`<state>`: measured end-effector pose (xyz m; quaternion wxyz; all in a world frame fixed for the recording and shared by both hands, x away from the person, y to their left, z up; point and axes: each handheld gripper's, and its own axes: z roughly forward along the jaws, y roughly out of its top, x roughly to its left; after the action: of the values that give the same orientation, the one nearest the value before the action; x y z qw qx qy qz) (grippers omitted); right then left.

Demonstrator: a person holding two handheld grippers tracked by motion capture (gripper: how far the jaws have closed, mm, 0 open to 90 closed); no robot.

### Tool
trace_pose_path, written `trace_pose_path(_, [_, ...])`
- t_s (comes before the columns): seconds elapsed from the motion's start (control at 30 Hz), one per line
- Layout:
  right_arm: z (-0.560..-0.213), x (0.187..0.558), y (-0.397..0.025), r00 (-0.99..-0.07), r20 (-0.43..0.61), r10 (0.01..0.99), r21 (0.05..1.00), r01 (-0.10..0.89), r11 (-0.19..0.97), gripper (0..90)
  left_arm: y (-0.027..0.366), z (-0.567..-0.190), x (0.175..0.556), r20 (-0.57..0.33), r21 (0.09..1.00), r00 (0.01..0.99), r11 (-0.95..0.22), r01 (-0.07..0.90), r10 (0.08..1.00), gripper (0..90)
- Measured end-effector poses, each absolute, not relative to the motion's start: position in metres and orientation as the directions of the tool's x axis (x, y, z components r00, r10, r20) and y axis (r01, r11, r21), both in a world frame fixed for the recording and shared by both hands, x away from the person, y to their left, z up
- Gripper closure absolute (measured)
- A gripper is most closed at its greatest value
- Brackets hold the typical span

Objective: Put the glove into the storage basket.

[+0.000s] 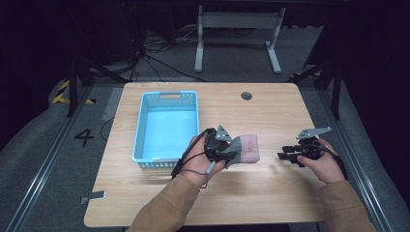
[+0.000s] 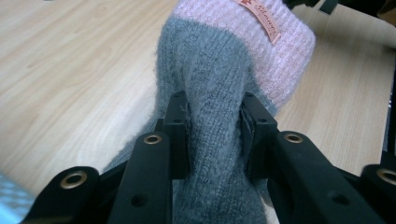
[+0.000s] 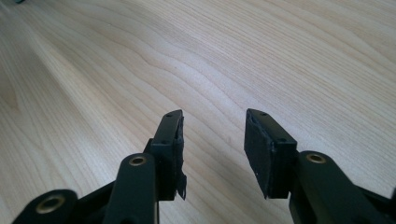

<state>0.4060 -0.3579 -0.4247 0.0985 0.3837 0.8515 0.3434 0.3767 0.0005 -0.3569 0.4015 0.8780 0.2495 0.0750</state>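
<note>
Left tool (image 2: 212, 135): jaws pressed in on a fold of the grey part of a sock (image 2: 210, 84), the knit bunched between the two pads and touching both; in the high view this left tool (image 1: 227, 151) sits in the person's left hand (image 1: 200, 159), at the near middle of the surface (image 1: 270, 193), just right of the basket; a cable trails from it over the hand.

Right tool (image 3: 212, 149): jaws parted by a clear gap, nothing between them, bare wood grain beneath; whether the tips touch the wood cannot be told; in the high view the right tool (image 1: 285, 155) is held in the right hand (image 1: 321, 164), jaws pointing left toward the sock, apart from it.

Sock (image 1: 244, 149): grey body with a pale pink cuff (image 2: 275, 51); small orange label (image 2: 261, 21) sewn on the cuff; lies on the surface between the two tools, grey end in the left tool, pink end farther off and toward the right hand.

Basket (image 1: 167, 99): light blue plastic, perforated walls, slot handle in the far wall; stands on the left half of the surface, its near right corner close to the left hand; sock outside it.

Surface: pale wood, round grommet (image 1: 246, 95) near the far edge.
</note>
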Motion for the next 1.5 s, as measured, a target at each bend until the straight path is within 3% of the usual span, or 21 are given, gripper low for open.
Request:
trace_pose_path(0.8, [-0.431,0.399,-0.366,-0.657,0.106,0.746,0.657,0.61,0.444,57.5,0.099,-0.332,0.42,-0.027,0.768,0.761,-0.473,0.431,0.648,68.6])
trace_pose_path(1.5, [-0.435,0.38,-0.379,-0.63,0.105,0.77,0.649,0.63,0.427,56.4,0.145,-0.362,0.47,-0.035,0.741,0.653,-0.419,0.525,0.756,67.8])
